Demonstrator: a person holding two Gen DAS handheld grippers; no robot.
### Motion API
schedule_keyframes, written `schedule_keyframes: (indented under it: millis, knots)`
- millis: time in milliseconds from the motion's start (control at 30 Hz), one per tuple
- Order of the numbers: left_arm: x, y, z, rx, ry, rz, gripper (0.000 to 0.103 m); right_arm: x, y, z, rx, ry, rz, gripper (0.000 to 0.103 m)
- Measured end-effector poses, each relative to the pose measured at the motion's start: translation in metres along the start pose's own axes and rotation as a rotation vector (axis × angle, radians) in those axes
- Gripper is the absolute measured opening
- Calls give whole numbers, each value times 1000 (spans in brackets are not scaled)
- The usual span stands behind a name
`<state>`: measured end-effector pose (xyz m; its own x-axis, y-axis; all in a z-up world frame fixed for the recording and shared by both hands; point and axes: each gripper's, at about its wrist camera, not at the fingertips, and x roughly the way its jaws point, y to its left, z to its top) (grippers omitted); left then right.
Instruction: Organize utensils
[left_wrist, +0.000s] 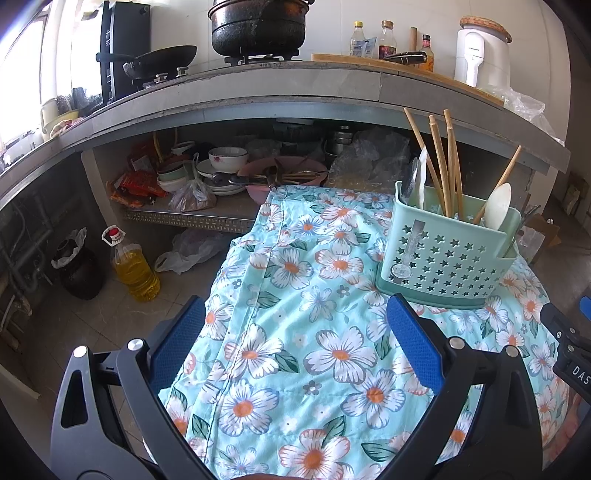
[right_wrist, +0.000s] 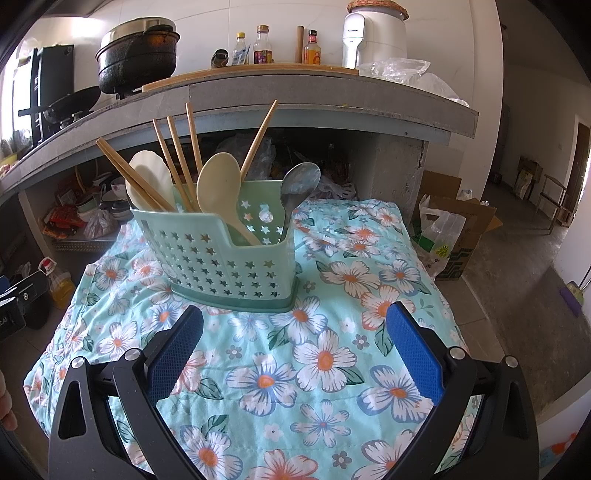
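On floral cloth: green star-holed caddy, prob. full.

The pale green star-punched plastic caddy is hiding the utensils' lower ends. The label on the white countertop appliance is reading too small.

Bare floral cloth lies open before the utensil caddy; chopsticks crowd its top.

mint star-punched caddy on turquoise floral cloth.
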<state>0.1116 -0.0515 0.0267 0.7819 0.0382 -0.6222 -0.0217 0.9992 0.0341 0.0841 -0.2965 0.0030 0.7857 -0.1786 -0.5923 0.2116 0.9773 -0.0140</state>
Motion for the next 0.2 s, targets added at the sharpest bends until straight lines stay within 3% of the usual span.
schedule_keyframes:
  millis: [200]
  knots:
    - [0,0,-1,3,2,-2,95,2,-2,0,1,0,1,97]
